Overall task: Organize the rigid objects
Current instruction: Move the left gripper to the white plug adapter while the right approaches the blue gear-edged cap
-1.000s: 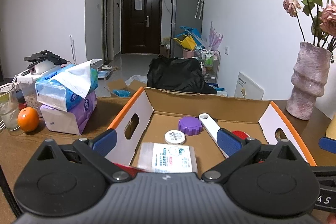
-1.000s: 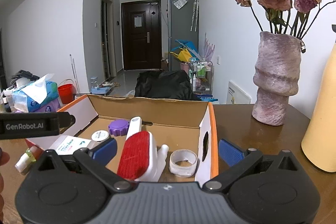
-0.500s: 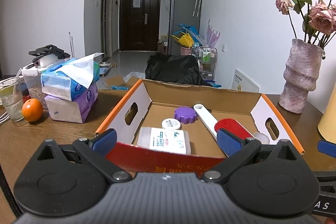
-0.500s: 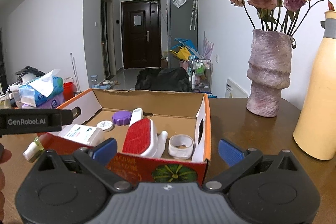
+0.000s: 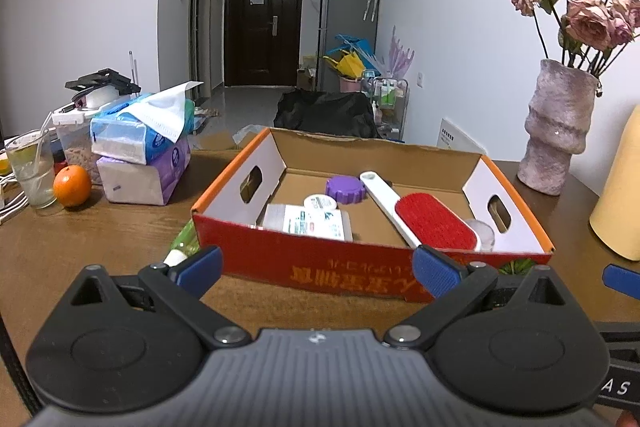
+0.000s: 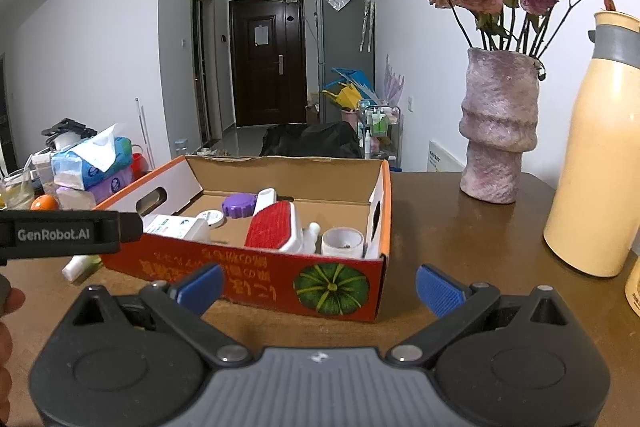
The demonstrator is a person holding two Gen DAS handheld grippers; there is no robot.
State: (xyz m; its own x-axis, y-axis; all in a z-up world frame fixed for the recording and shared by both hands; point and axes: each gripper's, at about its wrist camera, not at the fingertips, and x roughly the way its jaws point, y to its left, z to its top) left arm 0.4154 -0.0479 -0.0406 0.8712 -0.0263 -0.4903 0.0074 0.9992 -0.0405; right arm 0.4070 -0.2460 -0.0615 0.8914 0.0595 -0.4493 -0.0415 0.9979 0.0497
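Left view: my left gripper [image 5: 316, 267] is spread, empty; the box [image 5: 360, 267] at 12 o'clock; a small bottle [image 5: 180, 251] at 10 o'clock, outside, probably next to grasp; right view: my right gripper [image 6: 318, 283] is spread, empty.

We see our left gripper [image 5: 318, 269] spread wide before the cardboard box [image 5: 360, 267], which holds a red brush [image 5: 434, 223].

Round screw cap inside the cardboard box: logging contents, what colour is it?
Purple; the ridged round screw cap shows best in the left wrist view.
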